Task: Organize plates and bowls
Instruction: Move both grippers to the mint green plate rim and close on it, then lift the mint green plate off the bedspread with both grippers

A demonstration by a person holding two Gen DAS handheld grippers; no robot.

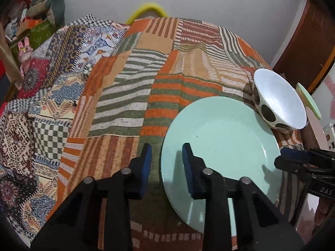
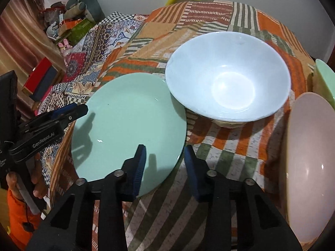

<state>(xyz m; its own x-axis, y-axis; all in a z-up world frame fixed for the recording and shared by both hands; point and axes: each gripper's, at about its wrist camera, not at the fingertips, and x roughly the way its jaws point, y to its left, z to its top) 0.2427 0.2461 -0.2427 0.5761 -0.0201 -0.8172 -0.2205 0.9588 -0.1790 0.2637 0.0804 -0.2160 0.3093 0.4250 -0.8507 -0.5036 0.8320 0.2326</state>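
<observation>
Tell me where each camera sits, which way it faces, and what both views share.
Left wrist: on the left gripper, angled down at the mint plate's left rim; own fingers straddle it, right gripper at right.
Right wrist: on the right gripper, angled down over the plate's right rim; left gripper and hand at left.
Shared: plate, white bowl, patchwork cloth.

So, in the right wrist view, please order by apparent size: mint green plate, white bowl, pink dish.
1. White round bowl and mint green round plate: alike, not ranked.
2. Pale pink round dish: smallest as seen, but cut off by the frame and nearer, so unsure.
</observation>
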